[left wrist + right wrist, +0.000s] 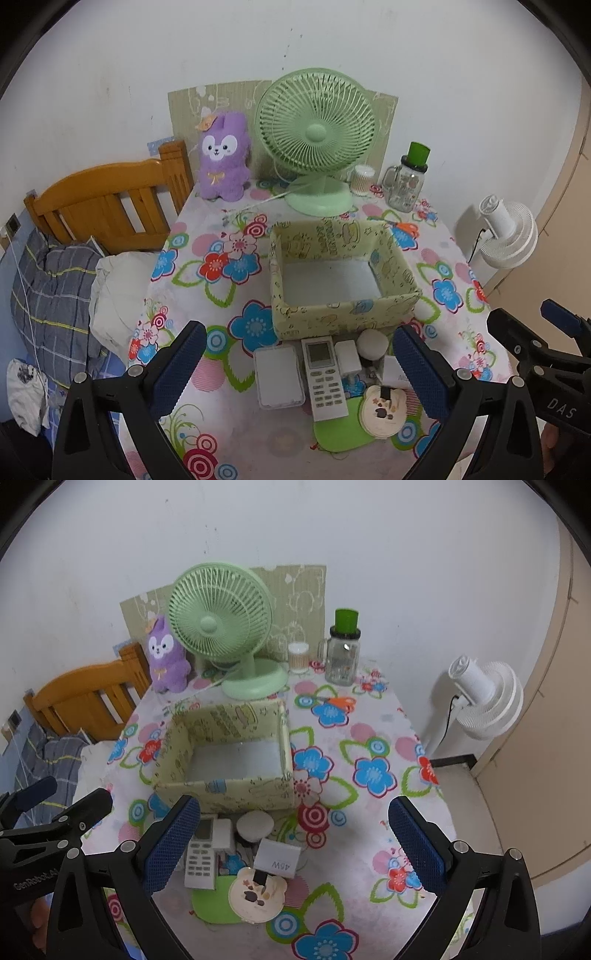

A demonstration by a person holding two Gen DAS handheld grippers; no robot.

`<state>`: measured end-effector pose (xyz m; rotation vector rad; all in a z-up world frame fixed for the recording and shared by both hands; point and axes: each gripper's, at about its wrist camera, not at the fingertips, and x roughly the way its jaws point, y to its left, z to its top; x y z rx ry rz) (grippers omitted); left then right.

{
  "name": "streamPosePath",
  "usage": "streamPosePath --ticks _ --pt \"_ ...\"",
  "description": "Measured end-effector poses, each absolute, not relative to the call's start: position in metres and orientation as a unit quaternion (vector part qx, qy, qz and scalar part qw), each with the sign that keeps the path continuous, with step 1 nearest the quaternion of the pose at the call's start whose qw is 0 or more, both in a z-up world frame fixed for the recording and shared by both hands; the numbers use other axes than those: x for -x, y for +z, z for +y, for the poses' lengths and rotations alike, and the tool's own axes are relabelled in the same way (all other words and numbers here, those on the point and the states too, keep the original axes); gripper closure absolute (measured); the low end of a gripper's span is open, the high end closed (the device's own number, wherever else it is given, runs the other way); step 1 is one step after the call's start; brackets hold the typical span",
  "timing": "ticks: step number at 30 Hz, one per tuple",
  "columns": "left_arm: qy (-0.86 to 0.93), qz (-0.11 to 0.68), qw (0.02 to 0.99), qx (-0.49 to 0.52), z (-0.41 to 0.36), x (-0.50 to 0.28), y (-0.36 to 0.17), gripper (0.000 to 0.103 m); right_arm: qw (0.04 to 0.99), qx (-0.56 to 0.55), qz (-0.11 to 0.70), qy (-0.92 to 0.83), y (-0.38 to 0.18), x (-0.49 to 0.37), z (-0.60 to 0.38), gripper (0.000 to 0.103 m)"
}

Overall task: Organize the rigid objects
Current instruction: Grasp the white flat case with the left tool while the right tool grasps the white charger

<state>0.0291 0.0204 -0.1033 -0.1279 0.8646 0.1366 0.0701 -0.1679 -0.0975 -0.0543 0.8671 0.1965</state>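
An empty patterned cardboard box (343,306) (229,794) stands mid-table. In front of it lie a white flat case (279,376), a white remote control (325,376) (201,860), a small white block (348,356), a white round object (373,343) (255,825), a white charger marked 45W (277,860) and a round bear-shaped item (384,410) (256,893). My left gripper (299,369) is open above these items. My right gripper (295,845) is open, above and to their right. Both hold nothing.
A green desk fan (317,136), a purple plush (223,158), a cotton swab jar (362,179) and a glass jar with green lid (408,181) stand at the table's back. A wooden bed headboard (107,206) is left; a white floor fan (480,698) is right.
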Motion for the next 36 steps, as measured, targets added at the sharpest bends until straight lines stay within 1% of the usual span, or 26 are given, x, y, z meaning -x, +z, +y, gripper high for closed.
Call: streamPosePath --ticks 12,20,36 --pt "0.069 0.444 0.891 0.067 0.028 -0.042 -0.144 0.001 0.893 0.036 0.438 0.096 -0.135 -0.083 -0.157 0.0" --pt "0.074 0.463 0.878 0.098 0.039 -0.053 -0.174 0.001 0.88 0.032 0.465 0.09 -0.17 -0.096 -0.149 0.0" --pt "0.082 0.493 0.862 0.089 0.051 -0.075 -0.235 0.001 0.865 0.022 0.499 0.046 -0.235 -0.115 -0.149 0.0"
